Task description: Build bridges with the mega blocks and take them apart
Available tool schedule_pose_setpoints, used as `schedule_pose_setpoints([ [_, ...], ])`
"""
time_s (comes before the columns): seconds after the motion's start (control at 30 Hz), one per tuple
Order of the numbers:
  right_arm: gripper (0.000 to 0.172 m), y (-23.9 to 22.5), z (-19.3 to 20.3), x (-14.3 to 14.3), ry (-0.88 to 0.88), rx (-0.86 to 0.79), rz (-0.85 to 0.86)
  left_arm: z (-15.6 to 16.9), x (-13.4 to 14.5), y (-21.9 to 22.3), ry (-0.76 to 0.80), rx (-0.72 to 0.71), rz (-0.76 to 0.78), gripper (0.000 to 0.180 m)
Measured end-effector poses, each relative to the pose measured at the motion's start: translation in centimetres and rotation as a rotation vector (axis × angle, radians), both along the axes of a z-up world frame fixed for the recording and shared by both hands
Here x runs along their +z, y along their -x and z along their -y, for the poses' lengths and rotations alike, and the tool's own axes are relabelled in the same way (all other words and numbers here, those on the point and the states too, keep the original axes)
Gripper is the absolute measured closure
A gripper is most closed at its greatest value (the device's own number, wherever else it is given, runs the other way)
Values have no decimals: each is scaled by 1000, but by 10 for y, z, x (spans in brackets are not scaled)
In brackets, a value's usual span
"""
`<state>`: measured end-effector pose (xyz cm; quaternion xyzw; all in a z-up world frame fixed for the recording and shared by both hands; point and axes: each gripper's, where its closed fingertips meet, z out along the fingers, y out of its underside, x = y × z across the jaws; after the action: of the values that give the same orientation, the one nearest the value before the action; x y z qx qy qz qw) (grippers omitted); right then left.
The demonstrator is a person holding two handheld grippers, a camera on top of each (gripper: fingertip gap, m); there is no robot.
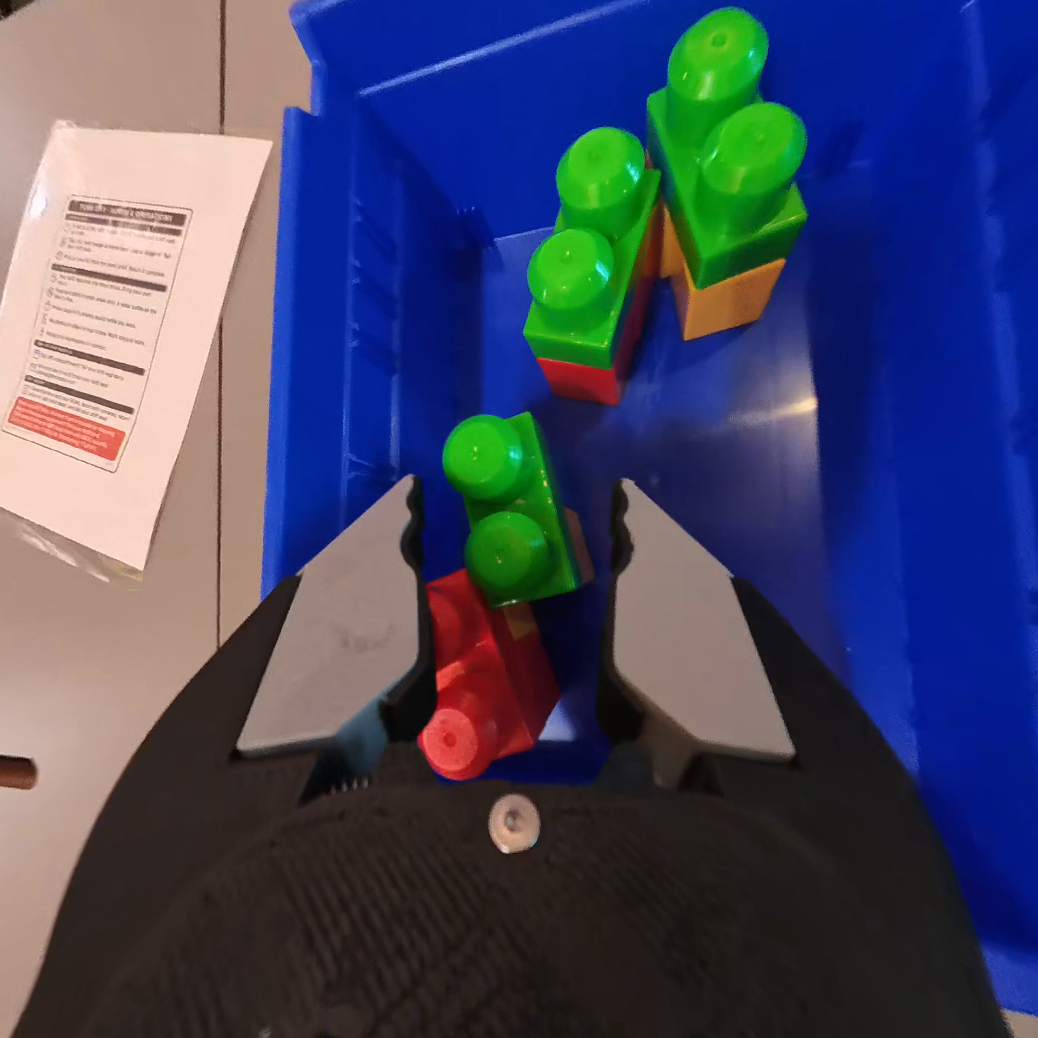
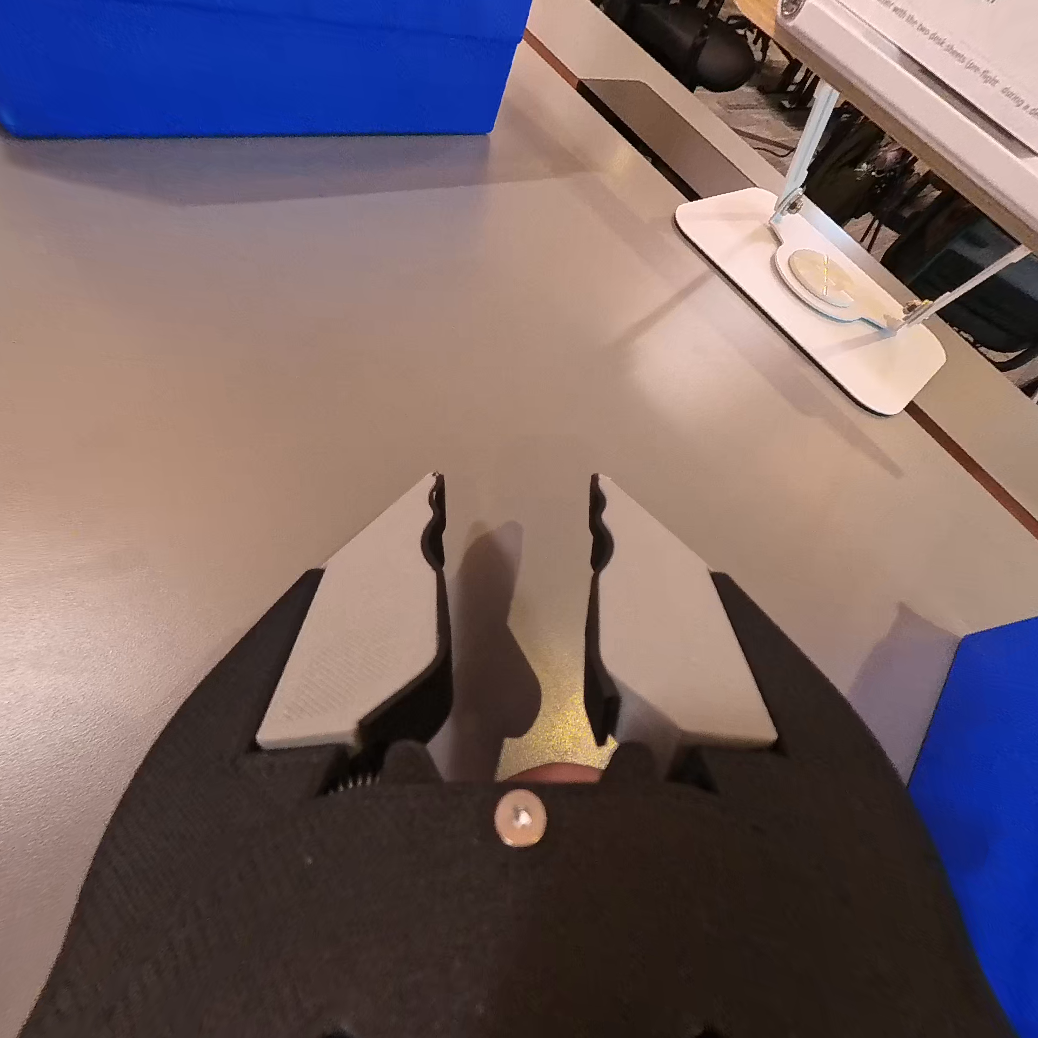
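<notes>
Left tool (image 1: 515, 483) spread wide over the blue bin (image 1: 898, 505), pads clear of the green block (image 1: 514, 517) and red block (image 1: 483, 674) lying between them. Two green-topped stacks (image 1: 668, 236) sit farther in. Right tool (image 2: 517, 477) spread, bare, above the bench (image 2: 337, 337).

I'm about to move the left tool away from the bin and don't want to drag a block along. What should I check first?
1. Left tool open: ok.
2. Green block clear of both pads: ok, gaps show on each side.
3. Red block clear of the left pad: cannot tell, they look very close.
4. Blocks inside the blue bin: ok.
5. Right tool open and empty over the table: ok.
</notes>
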<state>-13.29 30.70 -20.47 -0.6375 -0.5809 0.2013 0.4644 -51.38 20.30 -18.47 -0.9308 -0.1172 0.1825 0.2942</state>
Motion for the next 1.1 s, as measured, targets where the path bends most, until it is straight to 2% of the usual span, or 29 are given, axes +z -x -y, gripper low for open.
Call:
schedule_pose_setpoints([
  [0.03, 124, 0, 0, 0, 2, 0, 1, 0, -2, -1, 36, -12, -7, 117],
  [0.1, 124, 0, 0, -1, 5, 0, 4, 4, -6, 1, 136, -38, -63, 135],
  [0.13, 124, 1, 0, -1, 4, 1, 5, 6, -9, 2, 178, -51, -91, 136],
  [0.23, 124, 1, 1, -1, -3, 5, 10, 8, -17, -3, 258, -67, -122, 117],
  [0.37, 124, 1, 1, -1, -8, 9, 13, -3, -14, -19, 204, -85, -93, 115],
  [0.5, 124, 1, 1, -1, -5, 10, 11, -10, -19, -47, 182, -132, 82, 120],
  [0.53, 124, 1, 1, -1, -4, 10, 11, -9, -17, -43, 193, -117, 54, 115],
  [0.6, 124, 1, 2, -2, -5, 11, 14, -8, -16, -27, 208, -92, -34, 126],
  [0.67, 124, 1, 2, -2, -10, 13, 16, -7, -26, -25, 225, -95, -10, 132],
  [0.73, 124, 2, 2, -2, -12, 14, 18, -6, -32, -18, 236, -82, -29, 126],
  [0.83, 125, 2, 3, -3, -12, 17, 23, -9, -32, -12, 229, -102, -99, 134],
  [1.0, 125, 2, 4, -4, -15, 22, 29, -9, -36, -10, 343, -165, -231, 131],
  [1.1, 125, 3, 4, -4, -17, 27, 33, -14, -37, -10, 336, -179, -261, 131],
])
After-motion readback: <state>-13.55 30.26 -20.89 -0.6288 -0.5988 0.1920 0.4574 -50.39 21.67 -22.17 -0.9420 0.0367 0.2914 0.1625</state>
